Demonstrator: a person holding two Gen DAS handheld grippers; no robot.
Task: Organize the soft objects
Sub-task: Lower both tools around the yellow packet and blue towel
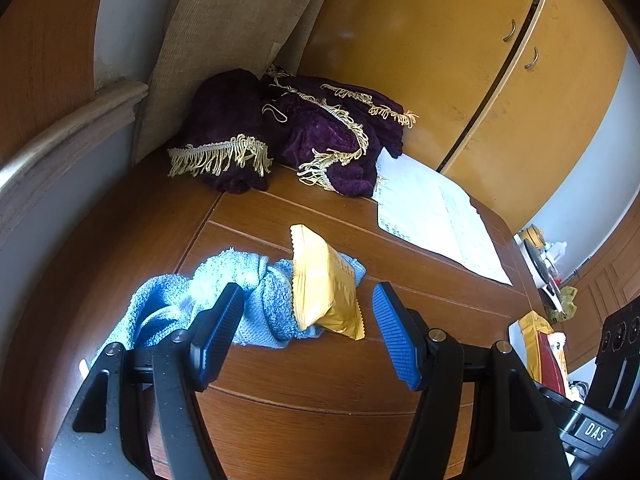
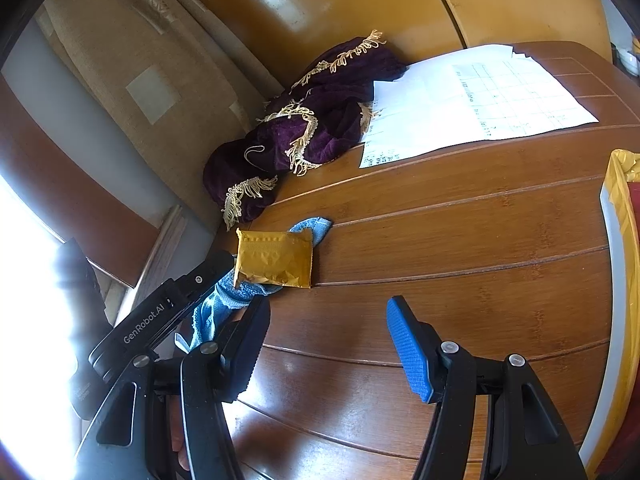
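Jaws of both grippers stand wide apart and hold nothing. The left gripper is aimed at the crumpled light-blue terry towel, with its left finger over the towel's folds and its right finger over bare wood, so the span brackets the towel's near end and the packet on it. The right gripper hovers over bare wood, near the towel but apart from it.

The towel lies bunched on the brown wooden tabletop, near its left edge. A flat yellow foil packet rests on the towel's right part, tilted, one crimped edge reaching the wood. Because the packet weighs on the cloth, lifting the towel as it lies would probably tip the packet off; clearing the packet first appears the safer order.

Further back, a heap of dark purple velvet cloth with cream fringe sits in the corner, pressed against a beige upright cushion and an ochre cabinet door. Its position suggests a collecting spot for soft items. Just beside the heap, white printed paper sheets lie flat, one corner touching the velvet.
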